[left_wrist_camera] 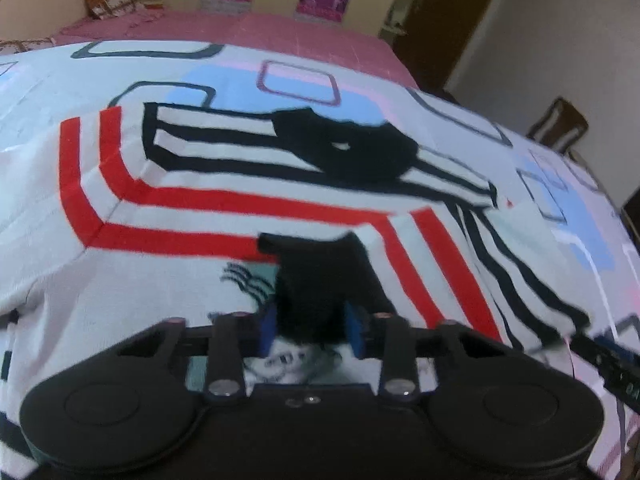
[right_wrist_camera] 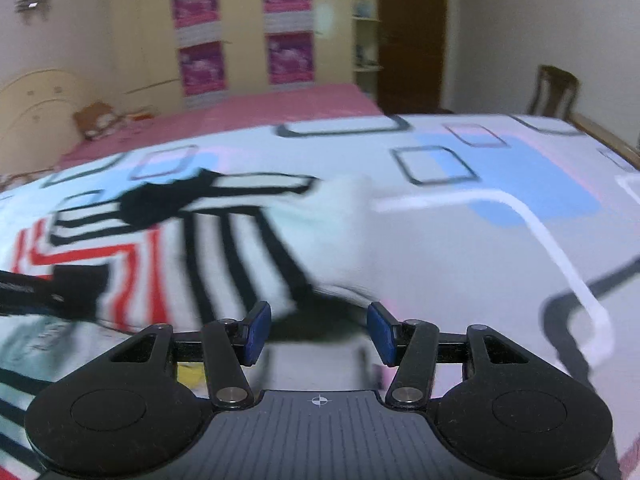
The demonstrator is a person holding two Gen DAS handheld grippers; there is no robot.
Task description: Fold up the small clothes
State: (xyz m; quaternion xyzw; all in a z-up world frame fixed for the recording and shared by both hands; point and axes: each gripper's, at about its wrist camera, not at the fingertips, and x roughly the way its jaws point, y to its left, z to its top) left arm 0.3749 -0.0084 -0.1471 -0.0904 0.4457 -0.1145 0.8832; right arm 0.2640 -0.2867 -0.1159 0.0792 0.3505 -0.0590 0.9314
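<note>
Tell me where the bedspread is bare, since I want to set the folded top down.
Bare bedspread lies right of the striped garment, toward the wooden chair. It is crowded on the left, where the left gripper pinches the garment's black edge.

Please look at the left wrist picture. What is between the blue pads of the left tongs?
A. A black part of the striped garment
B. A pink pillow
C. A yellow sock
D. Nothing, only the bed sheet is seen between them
A: the left tongs have their blue pads on both sides of a black fold of the striped garment, which lies on the sheet.
</note>
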